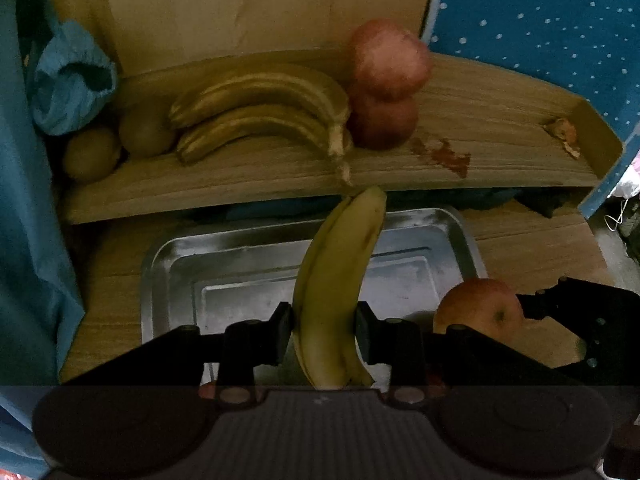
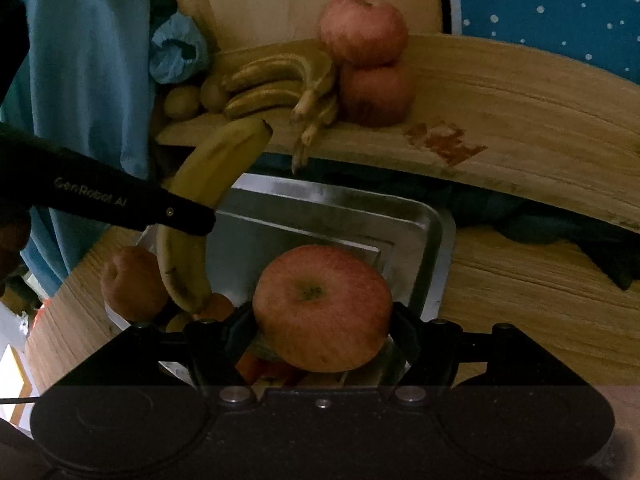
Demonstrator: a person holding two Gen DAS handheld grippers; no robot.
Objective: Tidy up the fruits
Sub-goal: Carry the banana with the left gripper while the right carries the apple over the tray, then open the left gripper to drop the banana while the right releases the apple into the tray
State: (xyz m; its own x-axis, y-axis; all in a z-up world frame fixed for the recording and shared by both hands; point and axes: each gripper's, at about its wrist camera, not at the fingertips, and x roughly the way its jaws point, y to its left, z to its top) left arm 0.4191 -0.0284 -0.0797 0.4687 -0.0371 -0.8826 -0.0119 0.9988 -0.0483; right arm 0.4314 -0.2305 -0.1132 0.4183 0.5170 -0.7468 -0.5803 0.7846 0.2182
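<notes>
Above the metal tray [image 1: 172, 256], the left gripper [image 1: 324, 330] clamps a banana [image 1: 336, 280] bound for the upper-left bunch [image 1: 260, 112], the right gripper [image 2: 322, 334] an apple [image 2: 322, 308]; each should land beside its kind.

Crumpled blue cloth [image 1: 70, 80] left of shelf; dotted blue fabric [image 1: 540, 20] behind, right.

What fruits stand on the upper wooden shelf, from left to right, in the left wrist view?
Left kiwi → second kiwi → bunch of bananas → two stacked red apples.
</notes>
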